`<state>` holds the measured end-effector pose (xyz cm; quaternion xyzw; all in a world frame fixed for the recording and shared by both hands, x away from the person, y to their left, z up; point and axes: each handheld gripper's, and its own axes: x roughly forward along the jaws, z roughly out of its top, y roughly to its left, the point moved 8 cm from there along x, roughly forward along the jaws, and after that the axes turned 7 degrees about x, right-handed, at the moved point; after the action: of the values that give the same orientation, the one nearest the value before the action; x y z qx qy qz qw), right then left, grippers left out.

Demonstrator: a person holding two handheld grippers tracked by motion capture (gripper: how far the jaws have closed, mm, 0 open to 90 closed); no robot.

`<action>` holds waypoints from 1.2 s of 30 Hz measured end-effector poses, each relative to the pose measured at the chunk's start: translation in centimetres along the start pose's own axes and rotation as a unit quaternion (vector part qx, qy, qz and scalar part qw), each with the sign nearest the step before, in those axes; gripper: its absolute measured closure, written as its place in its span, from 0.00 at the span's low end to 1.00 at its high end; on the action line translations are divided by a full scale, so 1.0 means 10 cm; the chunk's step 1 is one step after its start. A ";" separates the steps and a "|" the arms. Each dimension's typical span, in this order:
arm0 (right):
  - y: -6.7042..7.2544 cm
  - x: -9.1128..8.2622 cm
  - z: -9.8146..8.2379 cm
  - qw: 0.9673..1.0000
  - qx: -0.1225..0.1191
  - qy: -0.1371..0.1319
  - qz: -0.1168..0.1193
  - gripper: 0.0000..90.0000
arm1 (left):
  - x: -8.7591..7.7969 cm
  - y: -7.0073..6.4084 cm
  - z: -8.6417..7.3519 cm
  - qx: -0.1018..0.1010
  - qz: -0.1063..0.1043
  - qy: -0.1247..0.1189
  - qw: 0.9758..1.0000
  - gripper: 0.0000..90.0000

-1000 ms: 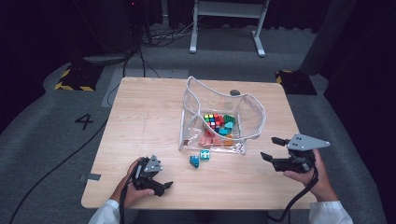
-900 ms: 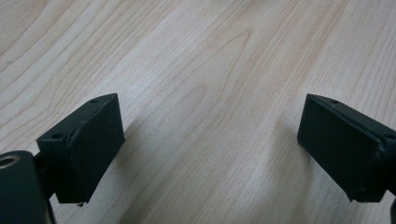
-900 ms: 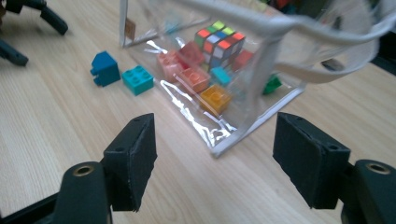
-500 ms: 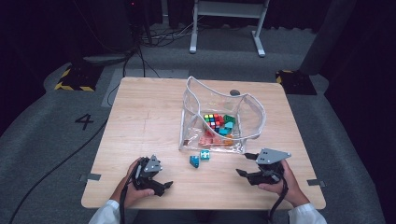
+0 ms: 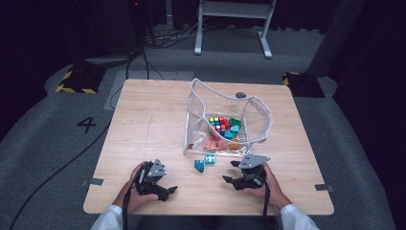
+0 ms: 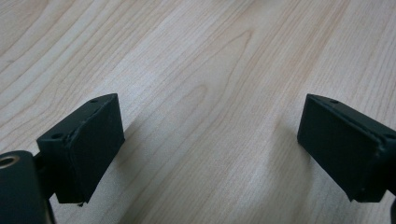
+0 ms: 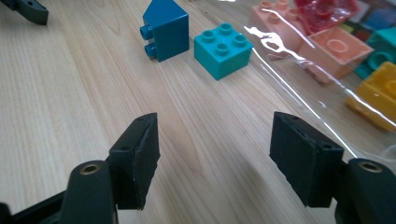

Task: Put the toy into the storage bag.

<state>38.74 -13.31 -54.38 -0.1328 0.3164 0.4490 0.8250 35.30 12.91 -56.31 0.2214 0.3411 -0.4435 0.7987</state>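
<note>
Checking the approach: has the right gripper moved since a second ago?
Yes. The right gripper has come left and down the picture, from the table's right edge toward the teal bricks, jaws closing on nothing.

On the counter (image 5: 153, 120) a bag (image 5: 225, 120) stands right of the middle, toward the far side. Inside it, a puzzle cube (image 5: 219, 123) lies at the back, with a heap of bricks (image 5: 225, 139) before it and to its right. Just outside the bag's near edge two bricks lie side by side, the sloped brick (image 5: 199, 166) left of the square brick (image 5: 209, 158), close together. The right tongs (image 5: 233, 171) sit near these bricks, to their right and nearer the front edge. The left tongs (image 5: 165, 189) rest well to the left, at the front edge, over bare counter.
</note>
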 end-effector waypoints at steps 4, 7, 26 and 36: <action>0.08 0.17 0.03 1.000 0.020 0.007 -0.001 0.37 | 0.00 0.00 0.00 0.000 0.000 0.001 1.000 0.08; 0.11 0.29 0.09 1.000 -0.001 0.006 0.002 0.37 | 0.00 0.00 0.00 -0.001 -0.001 0.000 1.000 0.08; 0.05 0.64 0.36 0.999 0.039 0.016 -0.015 0.30 | 0.00 0.00 0.00 0.000 0.000 0.001 1.000 0.08; 0.06 0.68 0.41 0.999 0.036 0.008 -0.013 0.46 | 0.00 0.00 0.00 0.001 0.000 0.001 1.000 0.08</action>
<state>42.57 -6.48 -55.55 -0.1106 0.3369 0.4255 0.8326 35.28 12.93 -56.31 0.2223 0.3418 -0.4436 0.7981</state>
